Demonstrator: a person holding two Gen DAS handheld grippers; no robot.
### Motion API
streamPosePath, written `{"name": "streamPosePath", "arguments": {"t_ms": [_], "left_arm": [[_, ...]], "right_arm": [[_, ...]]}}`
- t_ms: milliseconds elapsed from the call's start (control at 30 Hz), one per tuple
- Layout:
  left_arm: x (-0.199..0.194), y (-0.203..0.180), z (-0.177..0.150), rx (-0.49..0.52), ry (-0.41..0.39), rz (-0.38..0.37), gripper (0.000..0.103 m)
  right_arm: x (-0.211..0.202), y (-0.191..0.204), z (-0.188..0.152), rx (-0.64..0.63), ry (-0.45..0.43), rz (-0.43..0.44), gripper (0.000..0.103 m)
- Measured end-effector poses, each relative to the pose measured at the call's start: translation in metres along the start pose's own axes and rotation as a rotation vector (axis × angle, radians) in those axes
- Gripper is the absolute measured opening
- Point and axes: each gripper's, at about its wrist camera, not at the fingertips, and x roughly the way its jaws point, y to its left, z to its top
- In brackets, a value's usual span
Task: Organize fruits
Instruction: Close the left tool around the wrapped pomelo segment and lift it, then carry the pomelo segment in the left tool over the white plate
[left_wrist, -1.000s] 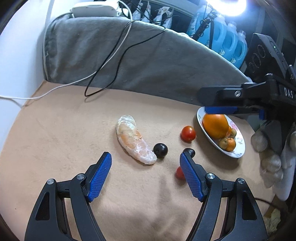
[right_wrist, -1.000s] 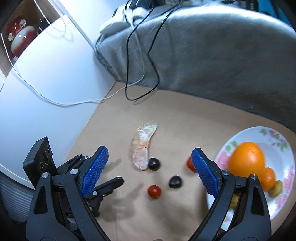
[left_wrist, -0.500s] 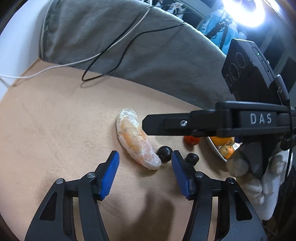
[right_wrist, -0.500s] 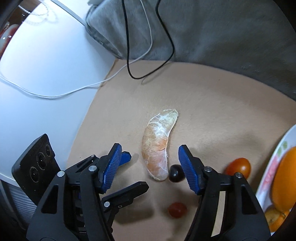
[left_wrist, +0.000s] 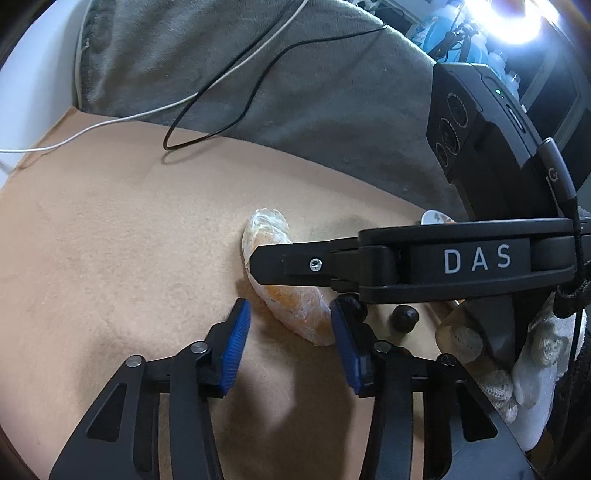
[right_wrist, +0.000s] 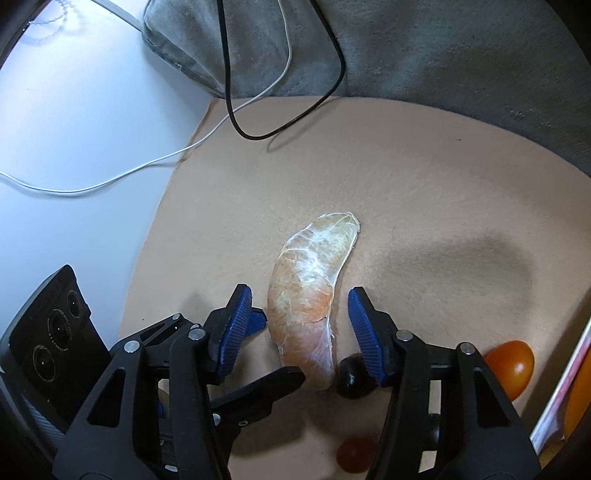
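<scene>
A peeled pomelo segment (left_wrist: 295, 306) (right_wrist: 310, 295) lies on the tan mat. My left gripper (left_wrist: 290, 343) is open, its blue pads either side of the segment's near end. My right gripper (right_wrist: 299, 328) is open and straddles the same segment from above; its arm crosses the left wrist view (left_wrist: 406, 258). A dark grape (right_wrist: 352, 376) touches the segment's near tip. Another dark grape (left_wrist: 404, 319) lies to the right. A red cherry tomato (right_wrist: 354, 456) and an orange tomato (right_wrist: 511, 369) lie near the plate (right_wrist: 561, 398).
A grey blanket (left_wrist: 258, 81) lies folded at the mat's far edge, with a black cable (right_wrist: 280, 129) and a white cable (right_wrist: 110, 181) trailing onto the mat. A white surface (right_wrist: 74, 129) borders the mat on the left. A gloved hand (left_wrist: 498, 354) holds the right gripper.
Both grippers have moved in on the pomelo segment and their jaws have narrowed. The right gripper has swung left from the plate to over the segment.
</scene>
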Motion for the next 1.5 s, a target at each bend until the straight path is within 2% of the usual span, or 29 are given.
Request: {"name": "streamPosePath", "arguments": {"t_ms": [267, 367, 500, 633, 1067, 1500], "left_arm": [[0.011, -0.003, 0.005, 0.02, 0.023, 0.011, 0.039], [0.013, -0.007, 0.006, 0.033, 0.021, 0.021, 0.037], [0.012, -0.011, 0.004, 0.051, 0.011, 0.04, 0.036], [0.009, -0.014, 0.003, 0.068, -0.001, 0.056, 0.034], [-0.019, -0.033, -0.008, 0.11, -0.05, 0.073, 0.032], [-0.043, -0.077, -0.014, 0.169, -0.086, 0.05, 0.032]], "right_arm": [[-0.001, -0.001, 0.0, 0.0, -0.005, 0.004, 0.057], [0.003, 0.002, 0.002, -0.003, 0.002, 0.012, 0.049], [0.005, 0.006, 0.001, -0.007, -0.001, 0.003, 0.046], [0.005, 0.006, 0.002, 0.003, -0.006, 0.0, 0.039], [-0.021, 0.011, -0.007, -0.022, -0.051, 0.015, 0.038], [-0.074, 0.003, -0.031, -0.025, -0.118, 0.014, 0.038]]}}
